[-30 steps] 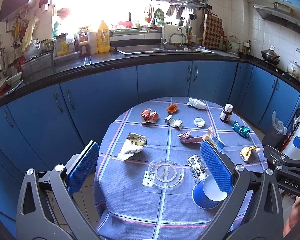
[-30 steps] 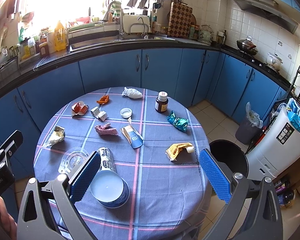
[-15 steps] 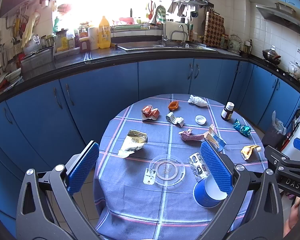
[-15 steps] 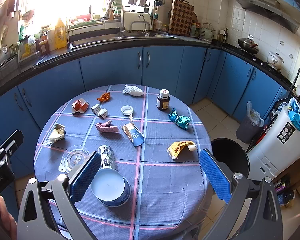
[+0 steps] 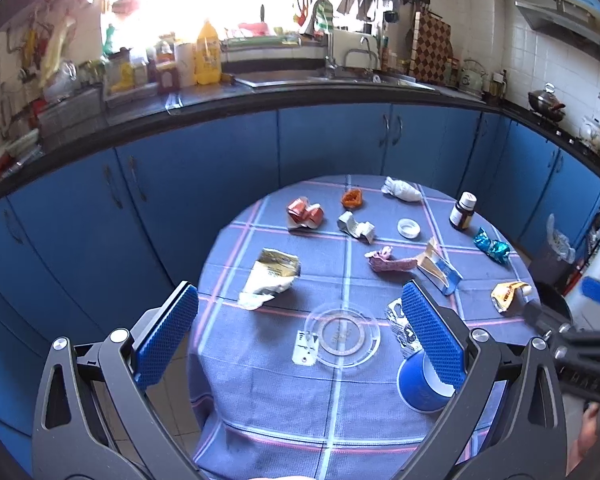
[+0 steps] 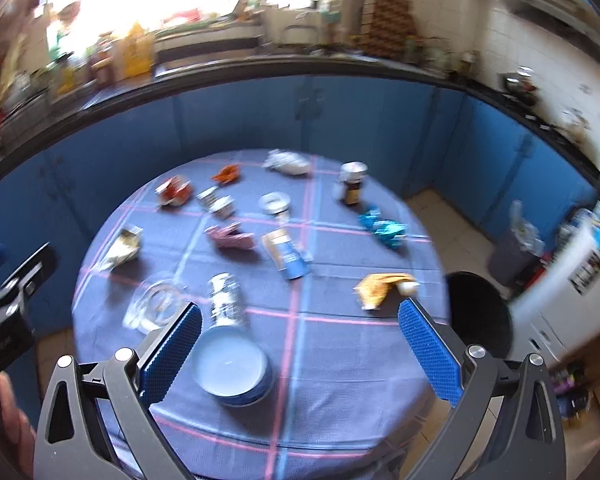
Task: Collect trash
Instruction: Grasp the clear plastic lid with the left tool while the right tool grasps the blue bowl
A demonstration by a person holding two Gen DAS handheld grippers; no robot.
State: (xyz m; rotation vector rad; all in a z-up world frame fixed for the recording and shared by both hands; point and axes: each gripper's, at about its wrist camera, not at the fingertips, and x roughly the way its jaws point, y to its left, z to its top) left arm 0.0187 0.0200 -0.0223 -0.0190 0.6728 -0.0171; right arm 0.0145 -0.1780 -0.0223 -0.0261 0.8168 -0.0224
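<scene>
Left gripper: held above the near edge of the table, jaws spread wide, nothing between the blue pads.
Right gripper: likewise spread wide and empty; its view is blurred.
Table: round, covered by a blue checked cloth.
Trash: scattered over the cloth; a cream-and-gold wrapper is seen left of centre, a pink wrapper near the middle, a teal foil wrapper at the right, a yellow wrapper by the right edge.
Blue cup: lying on its side at the near right, partly hidden by the left gripper's pad.
Clear lid: flat on the cloth, beside the cup.
Brown bottle: upright, white cap.
Black bin: on the floor just beside the table's right edge.
Writing: none can be read on any wrapper or label.
</scene>
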